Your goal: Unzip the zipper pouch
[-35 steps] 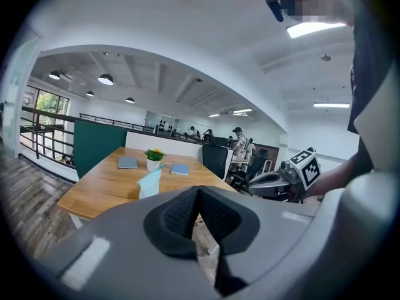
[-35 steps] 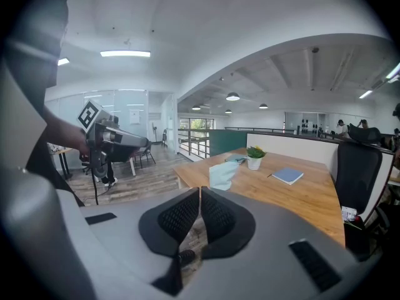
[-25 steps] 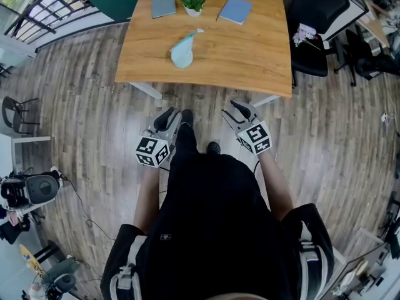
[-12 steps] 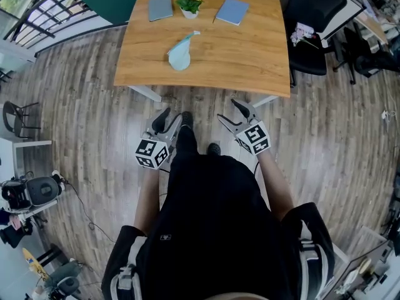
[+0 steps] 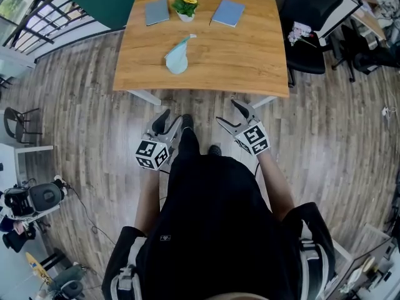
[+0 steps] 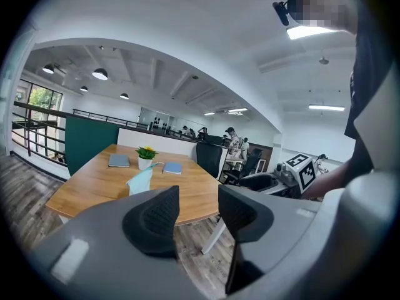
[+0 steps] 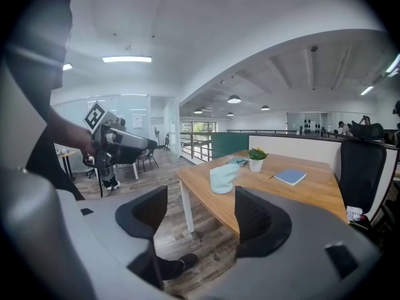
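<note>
My left tool and right tool are opening, nothing between the jaws, each carrying black-and-white square markers. The pale blue pouch lies on the table ahead.

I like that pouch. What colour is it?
The pouch is light blue; right gripper view shows it best.
</note>
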